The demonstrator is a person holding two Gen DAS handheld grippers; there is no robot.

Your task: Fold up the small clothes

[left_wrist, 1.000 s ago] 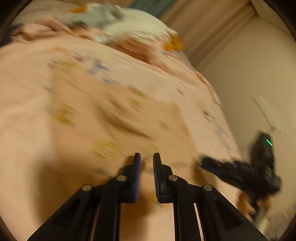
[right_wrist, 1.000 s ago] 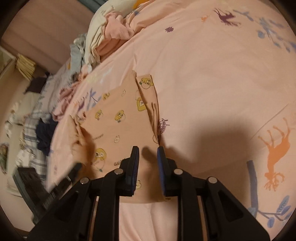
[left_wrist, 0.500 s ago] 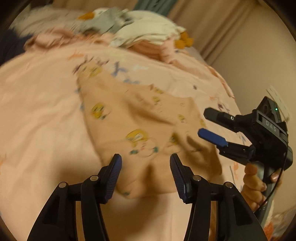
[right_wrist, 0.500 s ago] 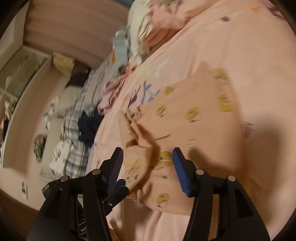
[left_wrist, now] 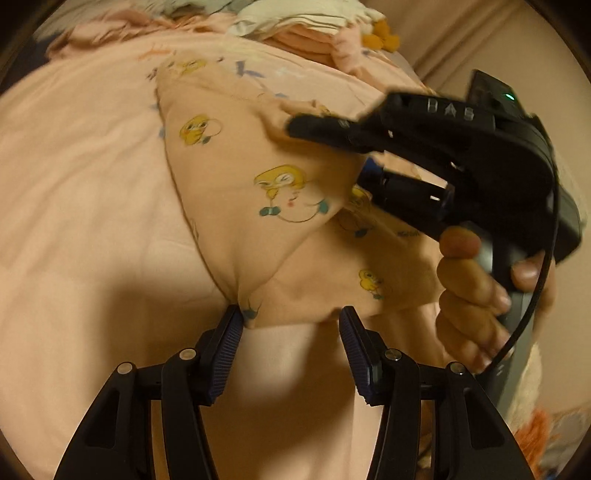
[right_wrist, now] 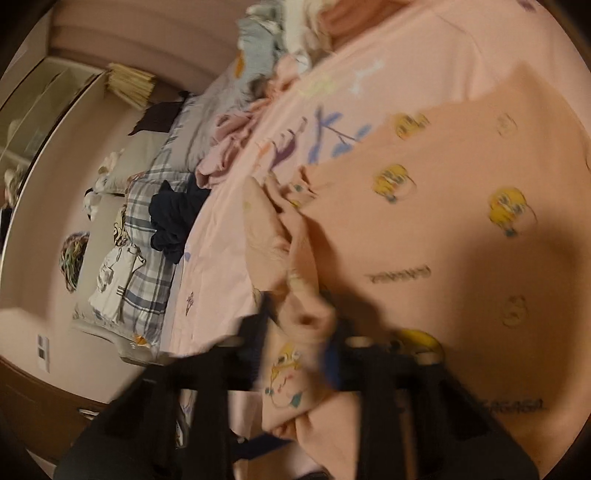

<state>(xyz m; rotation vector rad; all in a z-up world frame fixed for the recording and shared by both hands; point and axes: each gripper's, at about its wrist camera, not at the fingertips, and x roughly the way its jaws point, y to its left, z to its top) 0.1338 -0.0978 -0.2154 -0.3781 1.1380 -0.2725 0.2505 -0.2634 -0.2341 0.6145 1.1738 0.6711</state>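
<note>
A small peach garment with yellow duck prints [left_wrist: 258, 184] lies on the pink bedsheet [left_wrist: 74, 166]. My left gripper [left_wrist: 291, 325] is open, its fingers either side of the garment's near corner. My right gripper [left_wrist: 332, 147] shows in the left wrist view, jaws apart around a raised fold of the garment. In the blurred right wrist view that fold [right_wrist: 299, 314] sits between the open fingers of my right gripper [right_wrist: 295, 347], and the rest of the garment [right_wrist: 461, 221] spreads to the right.
A pile of loose clothes [left_wrist: 303, 18] lies at the far end of the bed. More clothes, a dark garment [right_wrist: 173, 218] and a plaid blanket [right_wrist: 147, 266] lie along the bed's left side, next to a wall.
Both grippers opened from nearly shut. My left gripper came close to the garment's near corner. My right gripper swung left onto the bunched fold, which now stands raised.
</note>
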